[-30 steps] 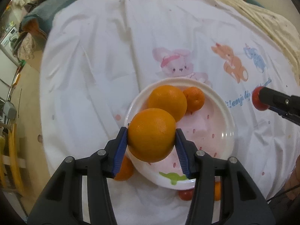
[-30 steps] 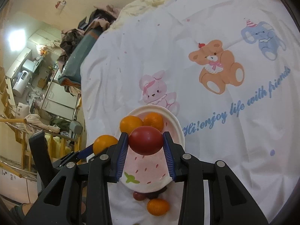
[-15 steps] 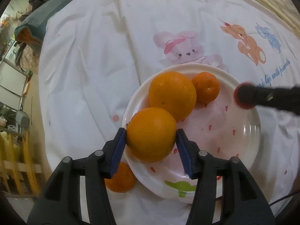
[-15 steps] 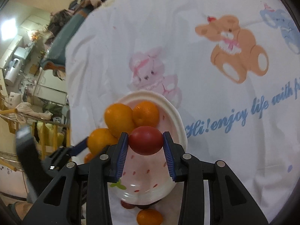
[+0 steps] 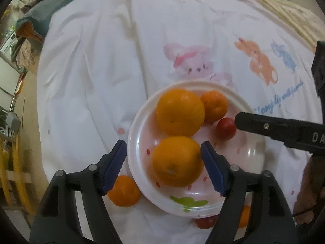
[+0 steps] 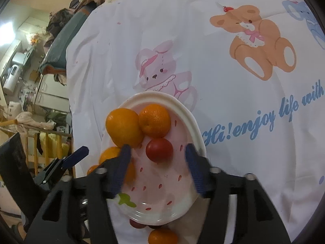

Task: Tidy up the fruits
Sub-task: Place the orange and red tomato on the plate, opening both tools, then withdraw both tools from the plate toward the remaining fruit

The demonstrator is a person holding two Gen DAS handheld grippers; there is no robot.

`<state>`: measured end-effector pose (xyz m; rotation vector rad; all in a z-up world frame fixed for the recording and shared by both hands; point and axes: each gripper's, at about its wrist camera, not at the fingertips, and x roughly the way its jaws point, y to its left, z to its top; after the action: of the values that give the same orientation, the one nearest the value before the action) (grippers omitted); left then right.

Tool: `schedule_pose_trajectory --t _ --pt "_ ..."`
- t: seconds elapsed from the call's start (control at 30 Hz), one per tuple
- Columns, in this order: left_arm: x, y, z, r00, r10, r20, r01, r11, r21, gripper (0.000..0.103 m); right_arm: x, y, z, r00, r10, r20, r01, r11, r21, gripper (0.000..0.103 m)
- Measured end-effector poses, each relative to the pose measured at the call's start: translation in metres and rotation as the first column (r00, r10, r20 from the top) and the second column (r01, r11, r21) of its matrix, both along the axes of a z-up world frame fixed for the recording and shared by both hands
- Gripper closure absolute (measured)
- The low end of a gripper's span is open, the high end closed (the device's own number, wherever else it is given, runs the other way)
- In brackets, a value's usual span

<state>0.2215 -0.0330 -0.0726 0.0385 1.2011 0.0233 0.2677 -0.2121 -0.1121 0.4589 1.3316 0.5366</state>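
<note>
A white strawberry-print plate [image 5: 251,174] [image 6: 189,118] lies on the cartoon-print cloth. It holds a large orange [image 5: 179,111] [image 6: 122,129], a small orange [image 5: 214,106] [image 6: 155,121], a second large orange [image 5: 176,161] and a red fruit [image 5: 225,128] [image 6: 159,150]. My left gripper [image 5: 164,167] is open, with the near orange resting loose between its jaws. My right gripper [image 6: 156,168] is open just behind the red fruit, which lies on the plate.
A small orange [image 5: 124,191] lies on the cloth left of the plate. A red fruit [image 5: 205,222] [image 6: 137,224] and another orange [image 5: 243,216] [image 6: 162,235] lie at the plate's near edge. The cloth's left edge drops toward room clutter.
Both grippers opened. The left one released the large orange onto the plate; the right one moved over the plate and released the red fruit beside the small orange.
</note>
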Motion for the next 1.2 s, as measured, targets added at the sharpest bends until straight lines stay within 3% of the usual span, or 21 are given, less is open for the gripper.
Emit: schedule_pose_trajectory --t 0.23,0.67,1.2 --pt "-0.002 0.017 0.016 0.998 0.06 0.031 -0.059 0.997 -0.048 0.029 -0.003 -0.005 0.019 0.999 0.011 0.051 -0.01 0.999 -0.031 0.041" --pt "-0.024 0.035 0.039 0.992 0.106 0.066 -0.1 0.991 -0.086 0.029 -0.025 -0.029 0.043 0.997 -0.042 0.066 0.044 0.999 -0.03 0.041" --pt "-0.108 0.066 0.055 0.983 0.178 0.043 -0.17 0.974 -0.148 0.029 -0.098 -0.048 0.05 0.996 -0.08 0.025 0.081 0.996 -0.025 0.041"
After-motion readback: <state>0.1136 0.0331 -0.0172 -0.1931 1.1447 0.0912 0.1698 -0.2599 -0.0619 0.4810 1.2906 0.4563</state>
